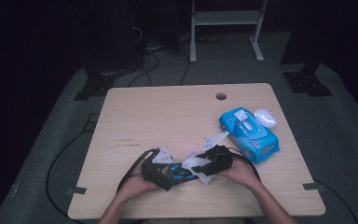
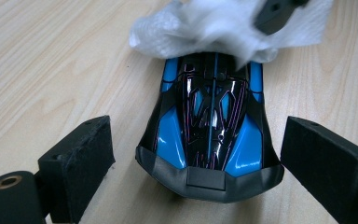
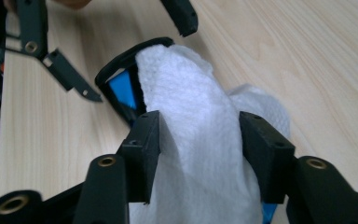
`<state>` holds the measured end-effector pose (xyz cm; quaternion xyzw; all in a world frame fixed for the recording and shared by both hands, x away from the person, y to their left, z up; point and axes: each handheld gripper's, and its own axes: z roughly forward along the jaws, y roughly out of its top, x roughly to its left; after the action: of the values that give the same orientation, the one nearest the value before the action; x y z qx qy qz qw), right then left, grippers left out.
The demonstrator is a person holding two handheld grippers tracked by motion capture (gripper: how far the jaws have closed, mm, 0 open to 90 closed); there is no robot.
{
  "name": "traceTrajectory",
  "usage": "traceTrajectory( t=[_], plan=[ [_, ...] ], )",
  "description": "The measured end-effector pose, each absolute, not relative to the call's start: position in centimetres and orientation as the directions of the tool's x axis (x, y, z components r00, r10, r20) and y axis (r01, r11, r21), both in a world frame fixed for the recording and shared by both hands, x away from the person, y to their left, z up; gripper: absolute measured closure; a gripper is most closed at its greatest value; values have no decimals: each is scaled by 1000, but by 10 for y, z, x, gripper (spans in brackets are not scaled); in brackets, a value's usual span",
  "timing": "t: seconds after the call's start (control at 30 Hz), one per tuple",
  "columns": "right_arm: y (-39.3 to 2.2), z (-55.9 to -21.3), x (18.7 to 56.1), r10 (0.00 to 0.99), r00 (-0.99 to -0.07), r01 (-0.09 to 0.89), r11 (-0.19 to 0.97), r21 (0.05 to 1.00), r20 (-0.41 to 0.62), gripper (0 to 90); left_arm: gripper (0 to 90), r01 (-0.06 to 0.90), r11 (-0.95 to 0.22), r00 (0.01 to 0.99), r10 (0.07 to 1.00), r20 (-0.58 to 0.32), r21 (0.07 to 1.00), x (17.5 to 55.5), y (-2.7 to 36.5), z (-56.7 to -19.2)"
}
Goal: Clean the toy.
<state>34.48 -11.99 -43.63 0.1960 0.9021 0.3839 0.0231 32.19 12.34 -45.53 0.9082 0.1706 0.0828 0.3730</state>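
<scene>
Wiping step. Left tongs (image 2: 191, 154) stood wide, straddling the blue-and-black toy car (image 2: 209, 135) near the desk's (image 1: 168, 116) front edge without pressing it. Right tongs (image 3: 200, 140) flanked the white wipe (image 3: 191, 140) draped over the car, pads apparently not pinching. Next probably required regripping the wipe.

The far end of the toy car (image 2: 209, 135) is covered by the white wipe (image 2: 223, 28) beyond the left tongs (image 2: 200, 172). In the right gripper view, most of the car is hidden beneath the wipe between the right tongs (image 3: 200, 149), and the wipe is cut off by the bottom edge. Whether the wipe is pressed by those pads cannot be told. In the high view, the car is largely masked by both tongs and hands. The print on the blue wipe pack (image 1: 249, 134), beyond the right tongs, is too small to be read.
</scene>
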Motion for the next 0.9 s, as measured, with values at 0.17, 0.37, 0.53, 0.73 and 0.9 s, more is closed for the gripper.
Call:
traceTrajectory(
  t=[0.17, 0.37, 0.53, 0.73, 0.9],
  plan=[
    [-119, -443, 353, 392, -905, 387, 594, 705, 167, 579, 118, 250, -673, 936, 352, 4, 696, 322, 123, -456],
    [-130, -452, 359, 401, -868, 478, 510, 715, 294, 688, 138, 260, -683, 936, 352, -4, 682, 325, 122, -460],
    [-137, -449, 355, 434, -862, 477, 517, 711, 262, 728, 220, 253, -686, 939, 345, -2, 682, 325, 115, -461],
    [-152, -453, 348, 466, -846, 494, 502, 710, 260, 754, 140, 267, -688, 931, 364, 3, 675, 326, 109, -466],
    [-145, -451, 337, 423, -867, 470, 525, 709, 262, 759, 166, 267, -688, 933, 360, -2, 675, 328, 105, -467]
  ],
)
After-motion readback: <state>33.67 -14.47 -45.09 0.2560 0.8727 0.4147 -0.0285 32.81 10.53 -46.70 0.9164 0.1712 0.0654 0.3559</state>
